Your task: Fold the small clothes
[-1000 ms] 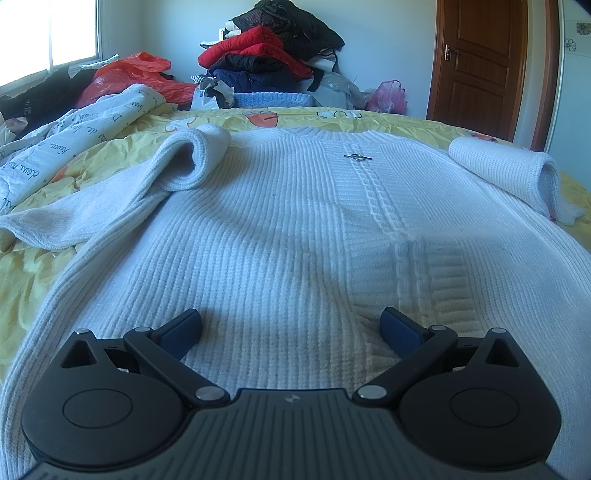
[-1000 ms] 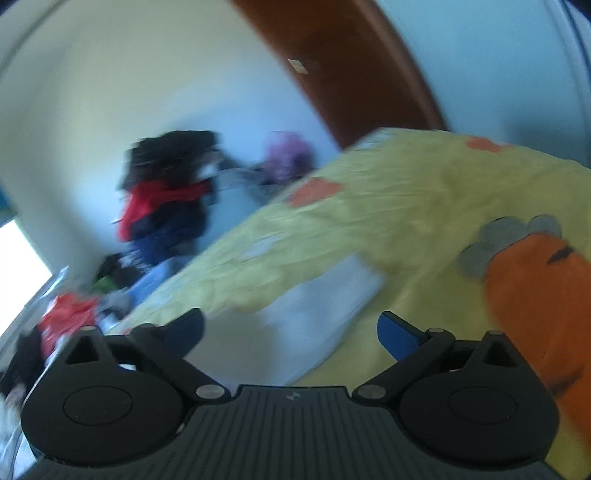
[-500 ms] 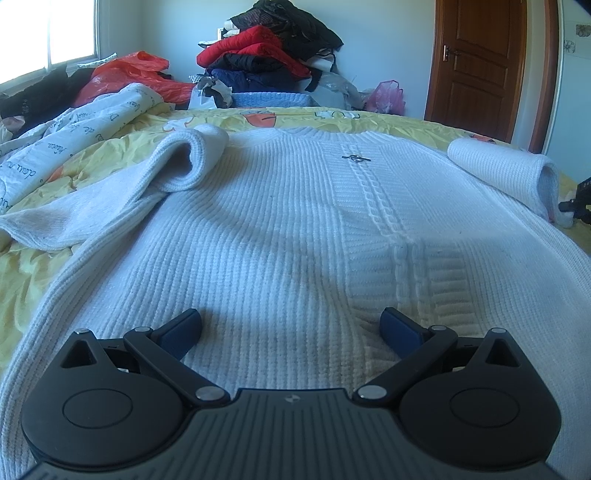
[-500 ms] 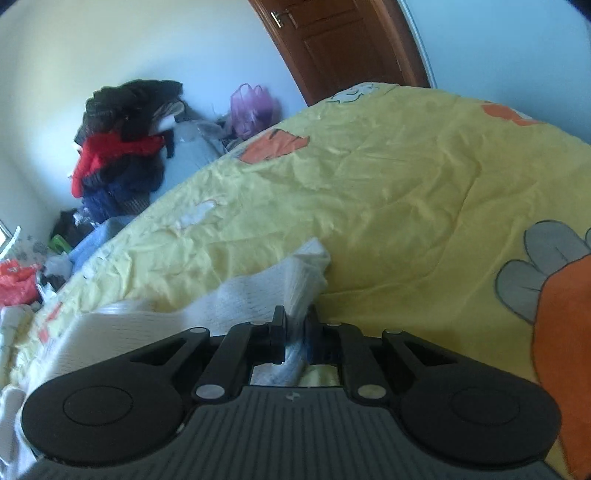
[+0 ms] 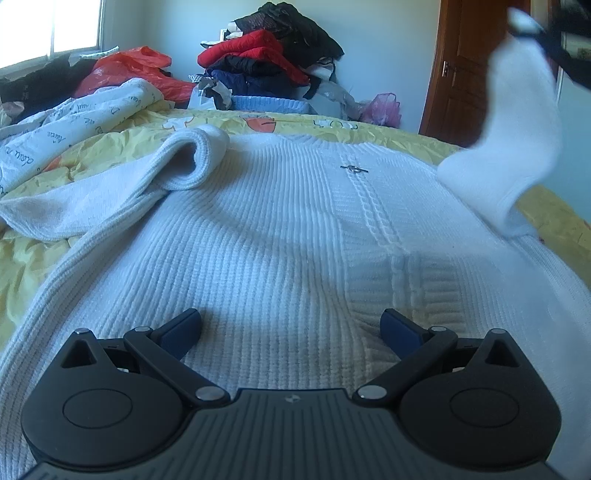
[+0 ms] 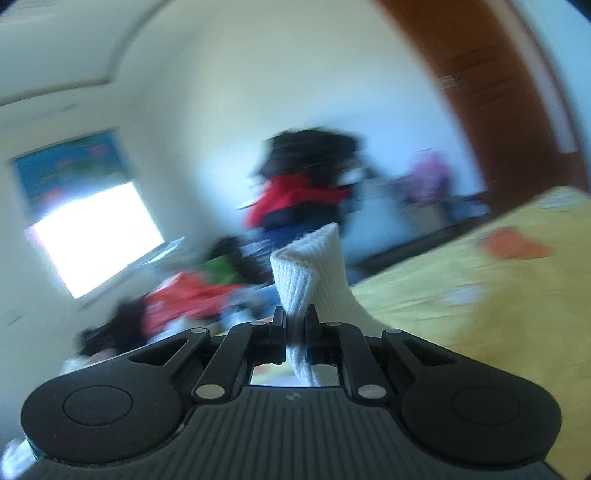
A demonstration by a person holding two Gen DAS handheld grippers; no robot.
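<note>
Fingers (image 5: 177,328) of the left gripper (image 5: 291,326) stood spread wide, low over the hem end of a white knit sweater (image 5: 280,236), holding nothing. That sweater lay flat, front up, on a yellow bedspread (image 5: 48,243) with orange cartoon prints. A cable-knit band ran up its middle to a small metal clasp (image 5: 354,169) near the collar. Its left sleeve (image 5: 184,162) lay bent beside the body, the cuff doubled over into a soft roll. Its right sleeve (image 5: 517,122) was lifted clear of the bed, rising toward the top right corner of the left view, where a dark, blurred shape met it.

From the right wrist camera, the right gripper (image 6: 295,332) was pinched tight on the ribbed cuff (image 6: 310,266) of that sleeve, 1 fold of knit standing up between the 2 fingers. Everything past it was smeared by motion blur.

Farther off, a white printed quilt (image 5: 74,122) was bunched at the left edge of the bed. Behind the bed sat a red plastic bag (image 5: 129,66), a tall pile of clothes (image 5: 273,51) in red, navy and black, and a pink bag (image 5: 382,109). A brown wooden door (image 5: 461,74) stood to the right and a bright window (image 5: 48,26) to the left.
</note>
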